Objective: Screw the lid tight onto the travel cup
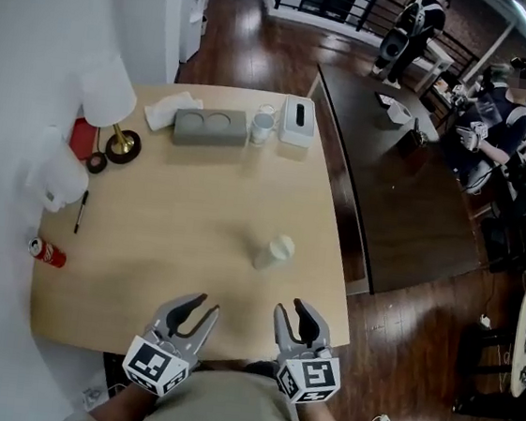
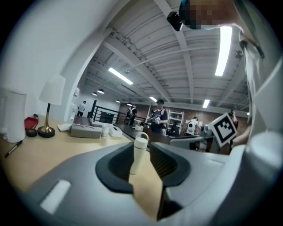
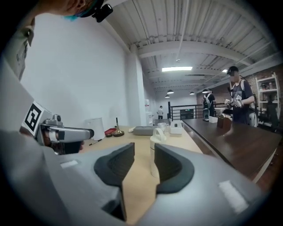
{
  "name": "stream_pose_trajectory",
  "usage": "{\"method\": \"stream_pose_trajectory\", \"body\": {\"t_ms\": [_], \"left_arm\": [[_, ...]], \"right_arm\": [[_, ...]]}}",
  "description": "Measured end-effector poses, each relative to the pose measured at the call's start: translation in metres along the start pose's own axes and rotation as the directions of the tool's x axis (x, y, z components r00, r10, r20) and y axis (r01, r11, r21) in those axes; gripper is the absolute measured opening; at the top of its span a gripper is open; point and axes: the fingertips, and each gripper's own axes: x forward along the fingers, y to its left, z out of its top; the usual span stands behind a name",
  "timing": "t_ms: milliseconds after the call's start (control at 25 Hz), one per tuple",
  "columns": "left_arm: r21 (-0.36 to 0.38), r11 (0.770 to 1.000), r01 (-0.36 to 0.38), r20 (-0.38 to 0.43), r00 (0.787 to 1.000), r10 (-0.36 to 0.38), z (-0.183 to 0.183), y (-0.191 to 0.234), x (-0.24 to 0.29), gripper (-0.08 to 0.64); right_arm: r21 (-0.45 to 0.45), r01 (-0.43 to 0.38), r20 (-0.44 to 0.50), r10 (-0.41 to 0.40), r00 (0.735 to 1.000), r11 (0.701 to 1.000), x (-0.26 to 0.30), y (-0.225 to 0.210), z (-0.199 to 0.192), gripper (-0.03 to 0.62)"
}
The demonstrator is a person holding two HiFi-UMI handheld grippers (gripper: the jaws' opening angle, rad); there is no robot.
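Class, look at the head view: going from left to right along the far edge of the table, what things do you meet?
lamp → white cloth → grey tray → small jar → tissue box

Bright ceiling strip lights; soft shadows; fisheye warp, dark corners in 2 gripper views.

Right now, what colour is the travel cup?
The travel cup is cream white, best seen in the left gripper view.
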Motion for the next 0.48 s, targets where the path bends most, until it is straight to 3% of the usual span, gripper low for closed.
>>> {"method": "stream_pose_trajectory", "body": {"t_ms": [280, 480], "left_arm": [[0.043, 0.999, 0.015, -0.071, 0.997, -0.012, -0.022, 0.026, 0.035, 0.14], [0.031, 0.999, -0.007, -0.145, 0.989, 0.011, -0.048, 0.029, 0.054, 0.155]], "right_arm": [[0.035, 0.036, -0.067, -0.033, 0.997, 0.999, 0.039, -0.02, -0.024, 0.192], [0.028, -0.014, -0.125, 0.018, 0.992, 0.999, 0.071, -0.026, -0.049, 0.246]]}}
